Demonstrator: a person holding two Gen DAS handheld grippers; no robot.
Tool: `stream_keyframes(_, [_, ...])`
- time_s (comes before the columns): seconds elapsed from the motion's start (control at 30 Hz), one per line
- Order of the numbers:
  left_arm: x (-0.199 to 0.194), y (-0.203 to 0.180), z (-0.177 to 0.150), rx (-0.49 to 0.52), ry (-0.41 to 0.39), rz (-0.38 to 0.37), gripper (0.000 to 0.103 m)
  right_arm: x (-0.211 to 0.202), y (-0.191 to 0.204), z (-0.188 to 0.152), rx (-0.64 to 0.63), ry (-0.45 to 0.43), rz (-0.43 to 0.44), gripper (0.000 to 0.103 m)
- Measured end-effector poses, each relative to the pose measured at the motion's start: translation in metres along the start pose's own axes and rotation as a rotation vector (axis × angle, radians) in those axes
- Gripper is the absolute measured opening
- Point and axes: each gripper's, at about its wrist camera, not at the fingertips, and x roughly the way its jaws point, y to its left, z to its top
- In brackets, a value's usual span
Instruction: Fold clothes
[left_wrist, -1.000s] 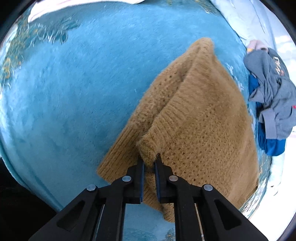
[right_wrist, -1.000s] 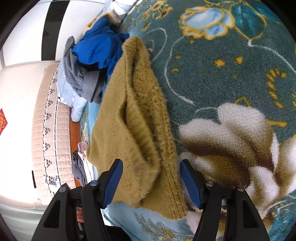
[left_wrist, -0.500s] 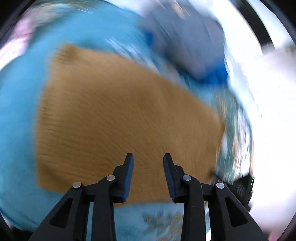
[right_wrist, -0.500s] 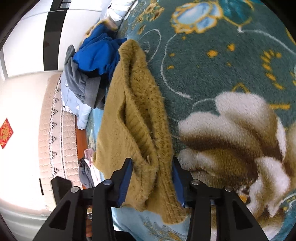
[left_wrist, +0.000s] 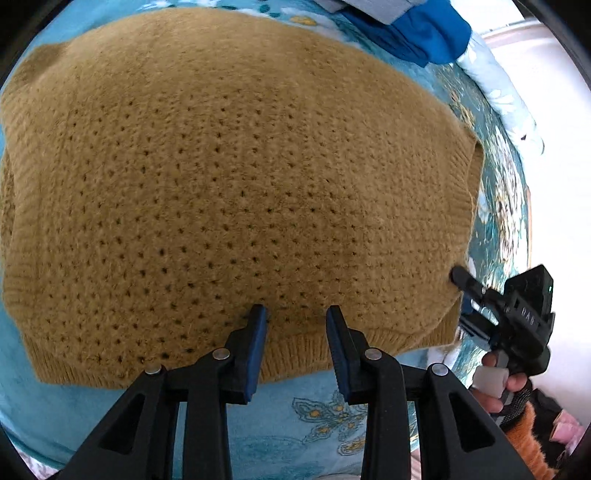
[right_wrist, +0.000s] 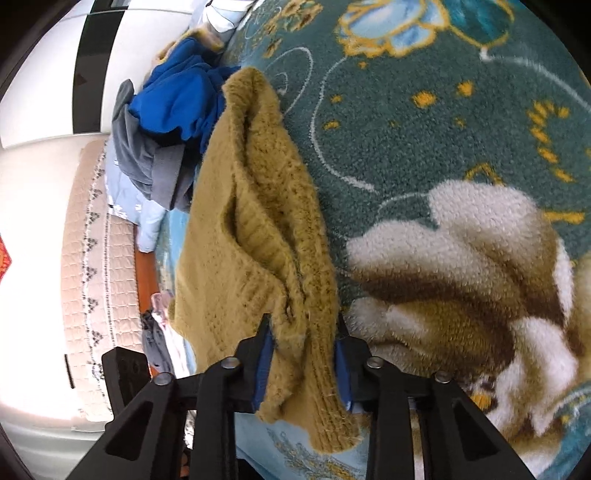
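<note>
The right gripper (right_wrist: 303, 356) pinched a bunched corner of the mustard knit sweater (left_wrist: 229, 177); ahead of the left gripper (left_wrist: 295, 328), jaws apart and empty, the sweater lay flat, apparently mid-fold; smoothing or another fold seemed likely.

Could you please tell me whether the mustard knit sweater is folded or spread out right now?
Folded. The mustard knit sweater lies doubled in layers, and the right gripper pinches its stacked edges.

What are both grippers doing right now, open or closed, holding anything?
Left gripper: open, empty, just above the sweater's near hem.
Right gripper: closed on a bunched corner of the sweater.
</note>
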Motion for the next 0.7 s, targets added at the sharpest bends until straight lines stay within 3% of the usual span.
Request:
stream_keyframes(0.2, [-0.014,0.011,-0.018,0.008,0.012,-0.007,0.034,-0.014,0.041,-0.004,-0.045,-0.039,0.015,0.022])
stream_keyframes(0.33, [-0.013,-0.006,-0.064,0.059,0.019,0.035,0.034,-0.016,0.091,-0.007,-0.151,-0.028,0.018,0.021])
stream_keyframes(0.5, [-0.009,-0.02,-0.067,0.093,0.016,0.066,0.034,-0.006,0.139,-0.013,-0.273,-0.004,-0.03,0.021])
stream_keyframes(0.63, [-0.028,-0.002,-0.076,-0.014,0.009,-0.02,0.034,0.005,0.16,-0.015,-0.317,0.011,-0.081,0.021])
stream_keyframes(0.7, [-0.045,0.011,-0.078,-0.084,-0.044,-0.018,0.034,0.013,0.179,-0.016,-0.359,0.019,-0.093,0.021])
